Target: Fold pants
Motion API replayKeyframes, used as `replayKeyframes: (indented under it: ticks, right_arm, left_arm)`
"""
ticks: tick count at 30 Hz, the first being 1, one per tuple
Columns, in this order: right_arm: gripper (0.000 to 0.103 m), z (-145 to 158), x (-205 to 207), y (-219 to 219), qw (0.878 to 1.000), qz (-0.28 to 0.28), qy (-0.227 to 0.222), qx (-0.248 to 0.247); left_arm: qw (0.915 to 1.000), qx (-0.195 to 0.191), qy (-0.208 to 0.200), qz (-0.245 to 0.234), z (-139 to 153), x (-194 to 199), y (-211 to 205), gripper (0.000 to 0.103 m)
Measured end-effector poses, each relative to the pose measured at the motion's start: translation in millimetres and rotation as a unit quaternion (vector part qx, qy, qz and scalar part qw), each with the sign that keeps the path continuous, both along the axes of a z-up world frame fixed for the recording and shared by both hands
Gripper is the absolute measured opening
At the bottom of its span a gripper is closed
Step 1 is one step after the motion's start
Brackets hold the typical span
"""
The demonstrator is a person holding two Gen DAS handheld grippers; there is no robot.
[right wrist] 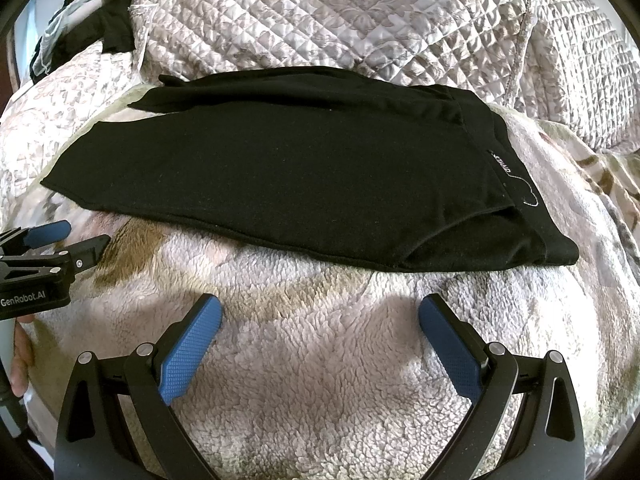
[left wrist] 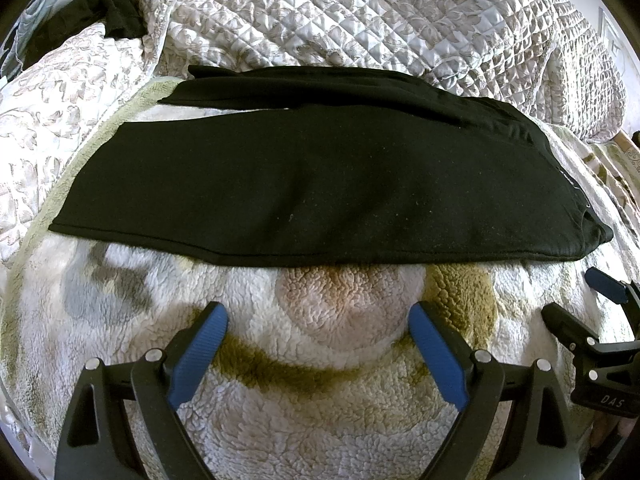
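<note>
Black pants (left wrist: 320,176) lie flat on the fleece blanket (left wrist: 320,360) of the bed, long axis running left to right, waistband to the right. Both the left tongs (left wrist: 318,344) and right tongs (right wrist: 320,340) hover spread and empty just short of the near edge; the right sits nearer the waistband.

Pants (left wrist: 320,184): laid flat across the fleece blanket (left wrist: 320,360), legs stacked, waistband to the right.
Quilt (left wrist: 360,20): bunched behind the pants.
Left gripper (left wrist: 318,320): held over the blanket, before the pants' near edge, apart from it.
Right gripper (right wrist: 320,316): placed just right of the left gripper, likewise before the pants.
Dark garment (left wrist: 116,16): left behind, far left, on the quilt.
</note>
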State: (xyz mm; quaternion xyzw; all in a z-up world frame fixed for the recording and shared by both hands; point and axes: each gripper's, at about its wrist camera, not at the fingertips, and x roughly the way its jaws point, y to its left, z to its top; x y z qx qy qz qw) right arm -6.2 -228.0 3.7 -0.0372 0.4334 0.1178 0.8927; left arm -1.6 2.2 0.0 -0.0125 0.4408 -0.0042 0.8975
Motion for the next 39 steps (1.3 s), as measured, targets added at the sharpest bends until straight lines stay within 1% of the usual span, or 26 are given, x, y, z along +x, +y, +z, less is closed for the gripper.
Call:
replayKeyframes:
  ticks: [28, 39]
  right_arm:
    - [0.099, -0.4, 1.1, 0.1, 1.000, 0.008, 0.007, -0.004]
    - [0.100, -0.1, 4.8, -2.5, 1.000, 0.015, 0.022, 0.001]
  left_arm:
    - [1.0000, 0.000, 0.000, 0.000, 0.5, 0.1, 1.4, 0.094]
    - [1.0000, 0.003, 0.002, 0.002, 1.0, 2.8, 3.2, 0.094]
